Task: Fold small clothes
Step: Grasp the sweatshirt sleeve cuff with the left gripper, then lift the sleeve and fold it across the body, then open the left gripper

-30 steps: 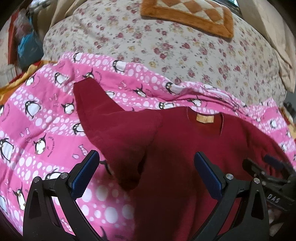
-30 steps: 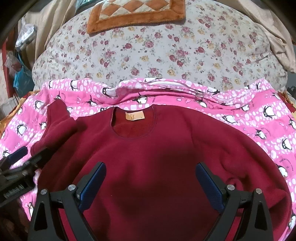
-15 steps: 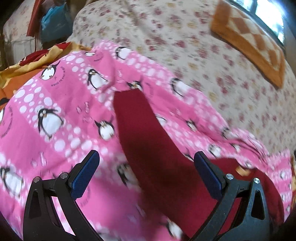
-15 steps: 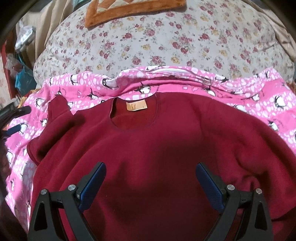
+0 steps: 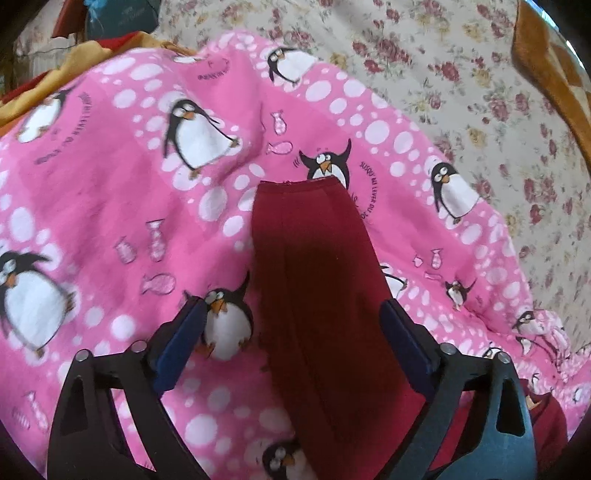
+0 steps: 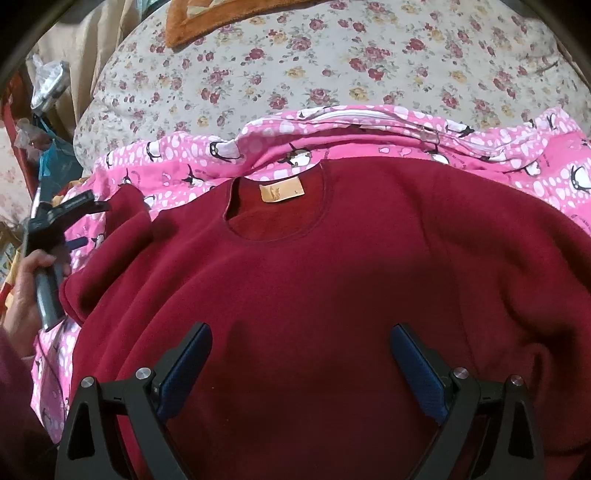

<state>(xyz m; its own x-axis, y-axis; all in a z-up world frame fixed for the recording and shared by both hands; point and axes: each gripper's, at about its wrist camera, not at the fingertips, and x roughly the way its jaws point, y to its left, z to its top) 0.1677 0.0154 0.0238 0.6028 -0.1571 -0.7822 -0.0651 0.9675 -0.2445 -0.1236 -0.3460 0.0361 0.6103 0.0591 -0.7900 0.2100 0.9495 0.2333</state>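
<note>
Left gripper [image 5: 291, 334]: pitched steeply down over the sleeve [image 5: 317, 280] of the dark red sweater [image 6: 332, 295]. Jaws are set wide but have just been closing a little; the sleeve lies between the pads, untouched as far as can be seen. In the right wrist view this gripper [image 6: 79, 219] is seen at the sweater's left edge, its handle gripped by a hand [image 6: 26, 291] with a dark red cuff at the wrist.

Right gripper [image 6: 301, 365]: angled down over the chest of the sweater, jaws spread wide, nothing held.

Sweater: laid flat, neckline and tan label [image 6: 281, 192] turned away from the person, on a pink penguin-print blanket [image 5: 110, 206].

Edges: the sleeve cuff ends squarely on the blanket, with open pink cloth on its left and beyond it. A floral quilt [image 6: 295, 66] is found past the blanket's far rolled hem; an orange mat [image 6: 221, 18] rests on it.
</note>
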